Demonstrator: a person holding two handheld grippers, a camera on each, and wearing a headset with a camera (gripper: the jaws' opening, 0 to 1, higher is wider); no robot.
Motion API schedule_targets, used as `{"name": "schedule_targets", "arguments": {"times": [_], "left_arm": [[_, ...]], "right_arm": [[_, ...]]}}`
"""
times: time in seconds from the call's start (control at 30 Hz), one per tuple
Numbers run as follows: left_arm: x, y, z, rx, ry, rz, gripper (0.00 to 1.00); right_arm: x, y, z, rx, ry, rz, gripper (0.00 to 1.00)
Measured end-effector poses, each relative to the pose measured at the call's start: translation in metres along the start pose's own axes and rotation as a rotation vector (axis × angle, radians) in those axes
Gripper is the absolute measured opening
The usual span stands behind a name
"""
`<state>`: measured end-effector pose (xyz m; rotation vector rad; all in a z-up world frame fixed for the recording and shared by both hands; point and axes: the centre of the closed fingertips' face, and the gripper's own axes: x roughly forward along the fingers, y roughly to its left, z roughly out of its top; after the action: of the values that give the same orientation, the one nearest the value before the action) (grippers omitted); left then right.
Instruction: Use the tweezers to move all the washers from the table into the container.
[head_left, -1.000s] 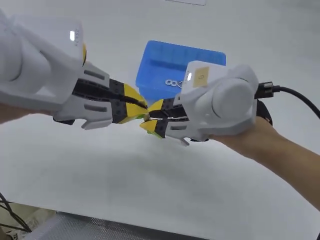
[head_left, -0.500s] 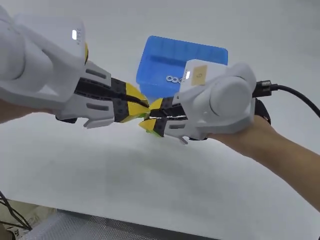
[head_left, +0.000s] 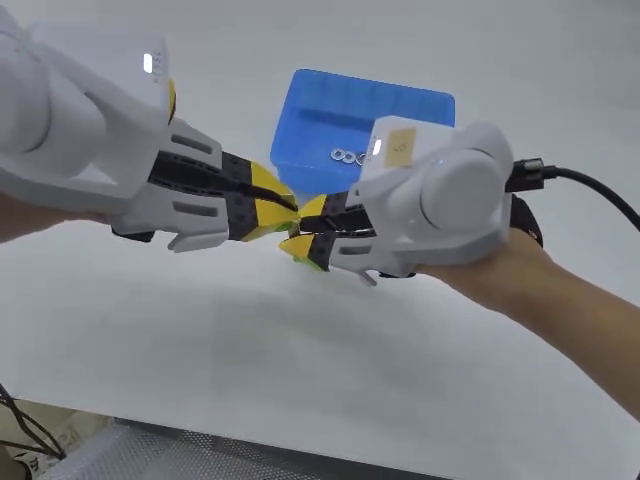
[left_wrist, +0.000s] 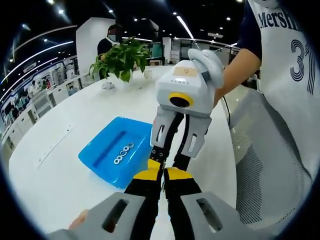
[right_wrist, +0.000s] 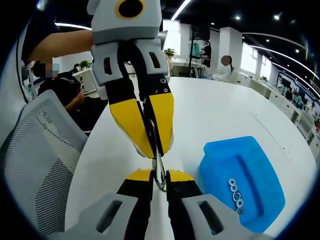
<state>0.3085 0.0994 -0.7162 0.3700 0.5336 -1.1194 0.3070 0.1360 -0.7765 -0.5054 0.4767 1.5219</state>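
My two grippers meet tip to tip above the white table (head_left: 250, 340). In the head view the left gripper (head_left: 286, 214) comes in from the left and the right gripper (head_left: 300, 242) from the right. Thin metal tweezers (right_wrist: 156, 161) run between them. In the right gripper view the left gripper (right_wrist: 154, 146) pinches the tweezers' upper part between its yellow jaws. The right gripper (right_wrist: 159, 177) is shut on their lower end. Behind the grippers lies a blue container (head_left: 330, 110) with several washers (head_left: 349, 156) in its channel. The container (left_wrist: 105, 150) and its washers (left_wrist: 123, 153) are also in the left gripper view.
The table stretches wide and white around the container (right_wrist: 250, 170). A potted plant (left_wrist: 120, 57) stands at its far end. A mesh chair (right_wrist: 45, 165) sits by the table's edge. A black cable (head_left: 590, 195) trails from the right gripper.
The grippers stay tip to tip on the tweezers. They have drifted slightly, and the head view has shifted a little.
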Motion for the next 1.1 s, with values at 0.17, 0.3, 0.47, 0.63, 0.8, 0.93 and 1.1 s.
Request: {"name": "schedule_targets", "arguments": {"times": [0.17, 0.3, 0.47, 0.63, 0.8, 0.93, 1.1], "left_arm": [[0.001, -0.002, 0.001, 0.005, -0.001, -0.002, 0.07], [0.0, -0.003, 0.001, 0.008, 0.002, -0.004, 0.07], [-0.002, -0.004, 0.005, 0.013, -0.007, -0.004, 0.07], [-0.006, -0.002, 0.008, 0.025, -0.015, -0.003, 0.07], [-0.016, -0.001, 0.017, 0.032, -0.039, 0.004, 0.07], [-0.019, 0.0, 0.024, 0.055, -0.041, 0.008, 0.07], [-0.02, 0.002, 0.039, 0.09, -0.058, 0.004, 0.07]], "right_arm": [[-0.001, 0.001, 0.0, -0.005, -0.003, 0.0, 0.1], [-0.002, 0.004, 0.0, 0.009, -0.005, 0.007, 0.1], [-0.005, 0.005, 0.005, 0.013, -0.015, -0.003, 0.1], [-0.012, 0.007, 0.014, 0.032, -0.031, -0.007, 0.1], [-0.022, 0.006, 0.023, 0.014, -0.039, -0.025, 0.1], [-0.029, 0.004, 0.027, 0.001, -0.039, -0.031, 0.1], [-0.043, -0.003, 0.035, 0.006, -0.058, -0.061, 0.1]]}}
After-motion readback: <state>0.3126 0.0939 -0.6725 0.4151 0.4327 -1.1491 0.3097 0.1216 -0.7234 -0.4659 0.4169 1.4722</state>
